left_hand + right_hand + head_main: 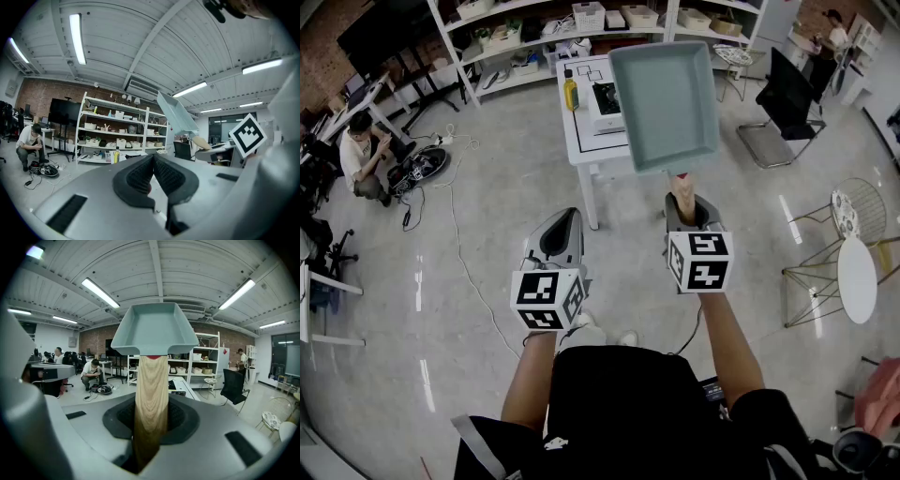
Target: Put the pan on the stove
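Holding the pan (664, 89) by its wooden handle (151, 390) in the jaws of the right gripper (151, 416), part-open around the wood — raised high, short of the stove (607, 97) on the worktop (586, 150), presumably to clear its edge. With the left gripper (153, 174) back from the stove, jaws together, empty.
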Tool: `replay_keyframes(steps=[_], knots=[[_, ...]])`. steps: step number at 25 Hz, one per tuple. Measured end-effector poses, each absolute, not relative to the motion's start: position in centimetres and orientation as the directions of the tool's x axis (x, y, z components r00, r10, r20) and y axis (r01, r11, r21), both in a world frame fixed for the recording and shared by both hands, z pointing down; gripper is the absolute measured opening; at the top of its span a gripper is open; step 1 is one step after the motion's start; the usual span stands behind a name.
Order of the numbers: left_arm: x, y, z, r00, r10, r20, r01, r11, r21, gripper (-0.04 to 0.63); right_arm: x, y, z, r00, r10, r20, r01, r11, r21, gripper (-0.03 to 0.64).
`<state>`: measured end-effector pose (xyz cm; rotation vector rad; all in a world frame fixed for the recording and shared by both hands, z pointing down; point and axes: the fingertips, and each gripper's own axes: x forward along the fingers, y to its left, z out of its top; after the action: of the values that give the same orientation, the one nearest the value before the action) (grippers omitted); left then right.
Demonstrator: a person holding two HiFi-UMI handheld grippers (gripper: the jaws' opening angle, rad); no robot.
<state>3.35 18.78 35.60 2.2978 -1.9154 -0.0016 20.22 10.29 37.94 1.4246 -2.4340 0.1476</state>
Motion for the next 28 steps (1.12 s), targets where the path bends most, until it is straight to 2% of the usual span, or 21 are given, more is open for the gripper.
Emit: replay_keyframes(steps=[28], knots=[[3.1,16.9,36.7,0.168,-0.98,0.104,-0.98,-0.155,0.123,0.011,19.5,8.1,38.7,-0.487,-0.81,0.327,-0.852,0.523,0.028,0.074]])
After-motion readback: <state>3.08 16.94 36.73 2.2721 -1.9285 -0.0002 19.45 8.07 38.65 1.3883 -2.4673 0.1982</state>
